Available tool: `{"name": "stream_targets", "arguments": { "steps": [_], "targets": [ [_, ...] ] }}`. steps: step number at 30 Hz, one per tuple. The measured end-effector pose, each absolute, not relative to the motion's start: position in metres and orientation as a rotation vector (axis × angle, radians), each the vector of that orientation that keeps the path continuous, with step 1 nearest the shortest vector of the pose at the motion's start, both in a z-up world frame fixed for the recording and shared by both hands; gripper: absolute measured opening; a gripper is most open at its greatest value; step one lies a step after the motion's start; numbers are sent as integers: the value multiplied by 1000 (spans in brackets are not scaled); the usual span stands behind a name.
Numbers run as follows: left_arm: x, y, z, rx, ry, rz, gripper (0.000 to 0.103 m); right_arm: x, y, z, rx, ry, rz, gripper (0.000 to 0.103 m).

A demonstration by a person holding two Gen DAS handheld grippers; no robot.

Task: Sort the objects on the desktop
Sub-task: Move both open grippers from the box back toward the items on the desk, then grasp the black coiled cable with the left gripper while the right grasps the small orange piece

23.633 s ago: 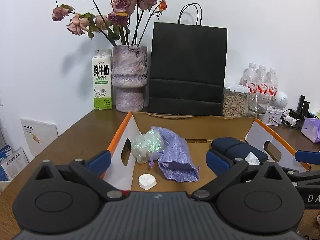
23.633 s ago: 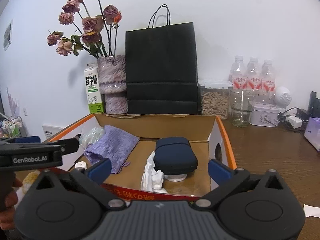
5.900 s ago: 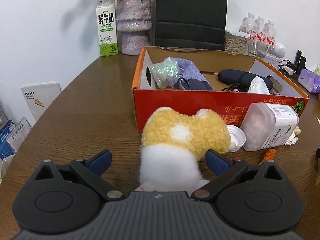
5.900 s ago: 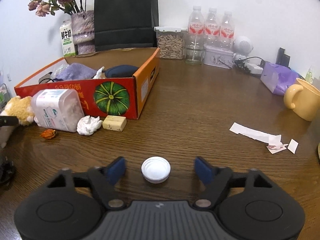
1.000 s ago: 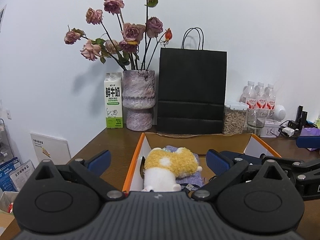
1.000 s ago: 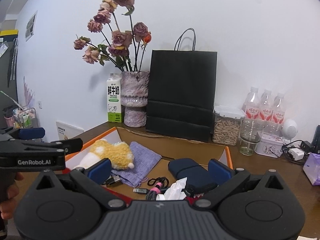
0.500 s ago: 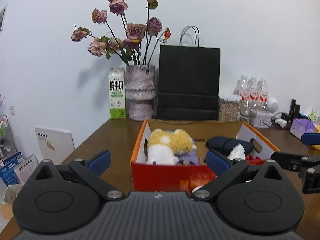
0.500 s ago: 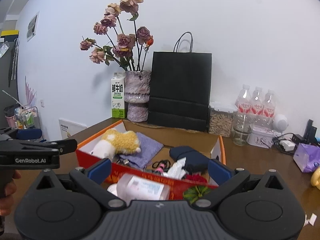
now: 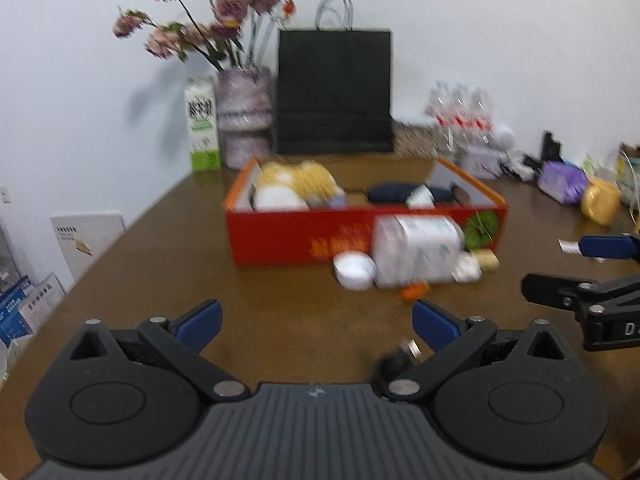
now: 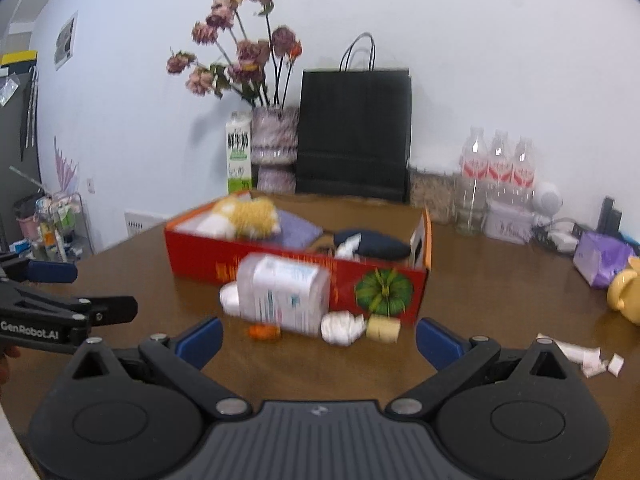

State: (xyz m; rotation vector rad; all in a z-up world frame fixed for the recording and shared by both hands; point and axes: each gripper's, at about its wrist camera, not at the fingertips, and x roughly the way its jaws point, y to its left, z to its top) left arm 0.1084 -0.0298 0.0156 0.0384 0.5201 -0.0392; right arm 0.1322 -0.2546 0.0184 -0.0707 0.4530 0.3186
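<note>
A red cardboard box (image 9: 280,236) stands mid-table and holds a yellow and white plush toy (image 9: 296,184), a purple cloth (image 10: 298,226) and a dark blue case (image 9: 392,194). Against its front lie a clear wipes tub (image 9: 416,248), a white lid (image 9: 354,270), an orange scrap (image 9: 414,291), a crumpled tissue (image 10: 342,328) and a yellowish block (image 10: 383,329). My left gripper (image 9: 316,320) is open and empty, well short of the box. My right gripper (image 10: 318,342) is open and empty, in front of the tub. A small black object (image 9: 396,360) lies by the left gripper's right finger.
Behind the box stand a black paper bag (image 9: 334,92), a flower vase (image 9: 244,116) and a milk carton (image 9: 202,124). Water bottles (image 10: 496,168), a purple pack (image 10: 600,258) and a yellow mug (image 10: 624,292) are at right. Paper scraps (image 10: 584,356) lie on the brown table (image 9: 160,272).
Both grippers have drawn back from the box and dropped lower, so it looks smaller and farther. The plush toy stays in the box. Both views are blurred by motion.
</note>
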Motion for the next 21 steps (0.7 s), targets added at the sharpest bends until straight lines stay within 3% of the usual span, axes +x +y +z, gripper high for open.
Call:
{"name": "stream_targets", "arguments": {
  "steps": [15, 21],
  "targets": [
    [123, -56, -27, 58, 648, -126, 103, 131, -273, -31, -69, 593, 275, 103],
    [132, -61, -38, 70, 660, -147, 96, 135, -275, -39, -69, 622, 245, 103]
  ]
}}
